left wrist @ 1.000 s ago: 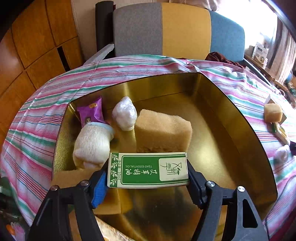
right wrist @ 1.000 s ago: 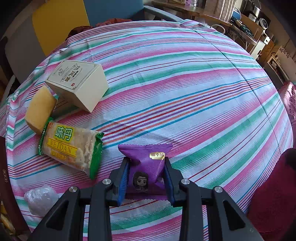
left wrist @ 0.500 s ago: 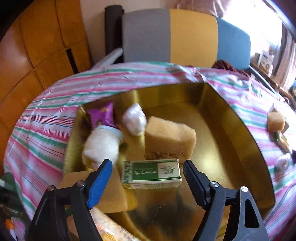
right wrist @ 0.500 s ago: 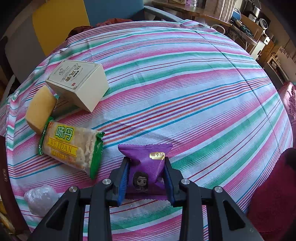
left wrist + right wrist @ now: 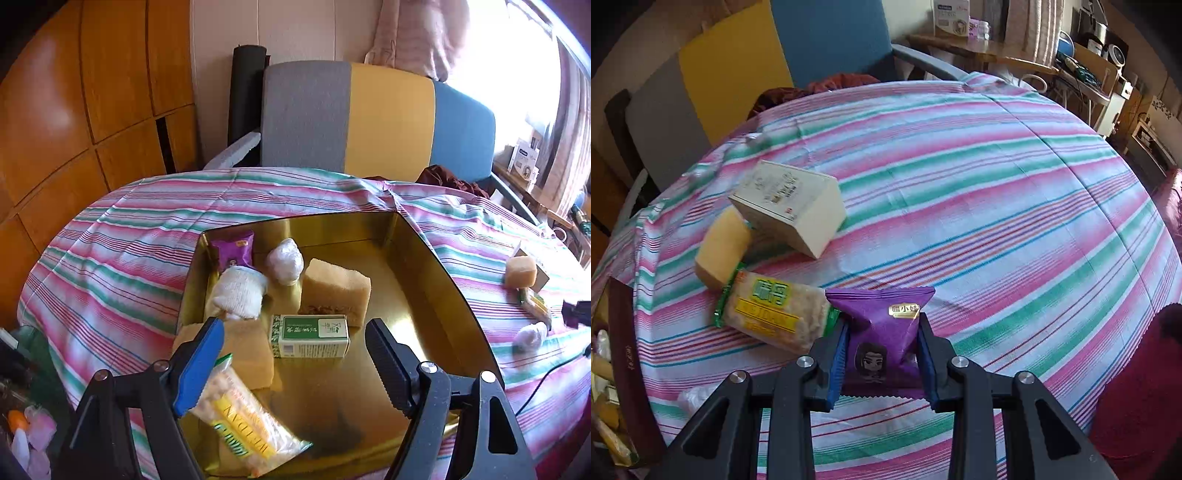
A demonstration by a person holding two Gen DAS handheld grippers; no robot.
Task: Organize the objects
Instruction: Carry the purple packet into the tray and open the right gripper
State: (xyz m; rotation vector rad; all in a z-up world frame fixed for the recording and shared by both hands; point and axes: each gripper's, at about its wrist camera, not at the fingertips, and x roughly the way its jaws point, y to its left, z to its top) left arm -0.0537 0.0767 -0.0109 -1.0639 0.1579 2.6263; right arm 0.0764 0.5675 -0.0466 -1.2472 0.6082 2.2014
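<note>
Left gripper (image 5: 295,350) w/ jaws spread wide and nothing between the pads, poised over the near part of the gold tray (image 5: 424,280). The green box (image 5: 310,335) lies flat on the tray floor, centre, just past the fingertips & apart from both. Blue-padded finger on the left, black ribbed one on the right.

Inside the tray: sponge block (image 5: 336,291) right behind the green box, touching or nearly so. White wrapped ball (image 5: 285,260) further back. Purple snack packet (image 5: 233,250) propped in the far-left corner. White knitted roll (image 5: 238,293) just in front of it, along the left wall. Flat yellow sponge (image 5: 247,350) near-left, and a cracker pack (image 5: 240,421) w/ yellow label overlapping it at the near edge.

Over to the right gripper (image 5: 882,354): clamped tight on a purple sachet (image 5: 882,332), pads pressing both sides, wrapper bulging up between them. Whether it's clear of the striped cloth (image 5: 997,184), can't tell.

On the cloth to the left of it: another cracker pack, green-edged (image 5: 772,314), just beside the sachet. Behind that, a yellow sponge (image 5: 722,251), leaning against a cream box (image 5: 790,206), which sits tilted.
</note>
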